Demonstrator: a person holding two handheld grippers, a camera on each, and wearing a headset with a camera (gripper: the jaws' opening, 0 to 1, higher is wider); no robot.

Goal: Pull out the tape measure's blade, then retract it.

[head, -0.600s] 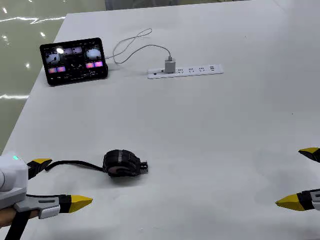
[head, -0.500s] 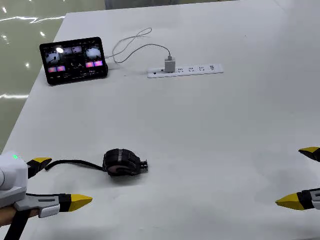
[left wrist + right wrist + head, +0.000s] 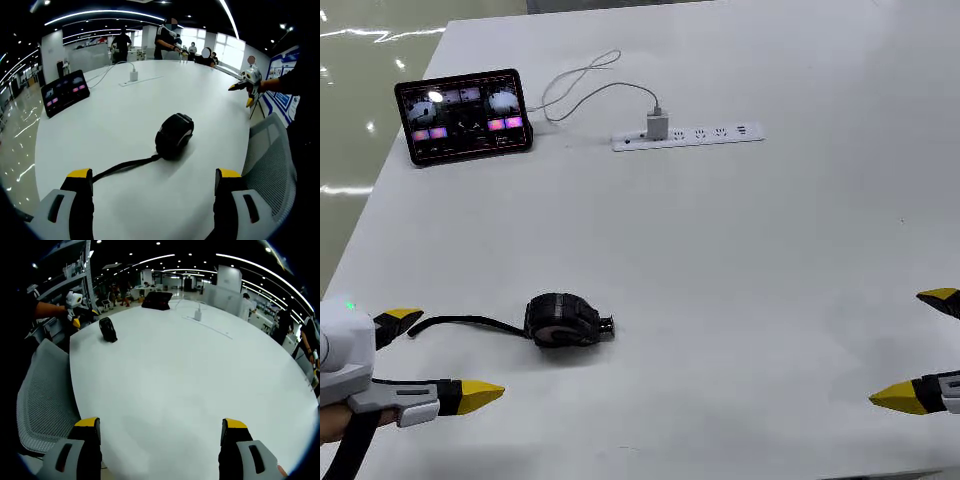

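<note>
A black tape measure [image 3: 562, 321] lies on the white table [image 3: 720, 260], its black wrist strap [image 3: 460, 323] trailing left; the blade is not drawn out. My left gripper [image 3: 438, 360] hovers open at the left front edge, the strap's end between its yellow fingertips [image 3: 480, 395]. In the left gripper view the tape measure [image 3: 174, 135] sits ahead of the open jaws with the strap [image 3: 125, 166] running toward them. My right gripper [image 3: 922, 350] stands open at the right edge, far from the tape measure [image 3: 107, 329], with nothing between its jaws.
A tablet [image 3: 463, 115] with a lit screen stands at the back left. A white power strip [image 3: 688, 136] with a charger and white cable [image 3: 590, 90] lies behind the middle. A mesh chair [image 3: 42, 390] sits at the table's near edge. People stand in the room beyond.
The head camera shifted slightly. Neither the grippers nor the tape measure have visibly moved.
</note>
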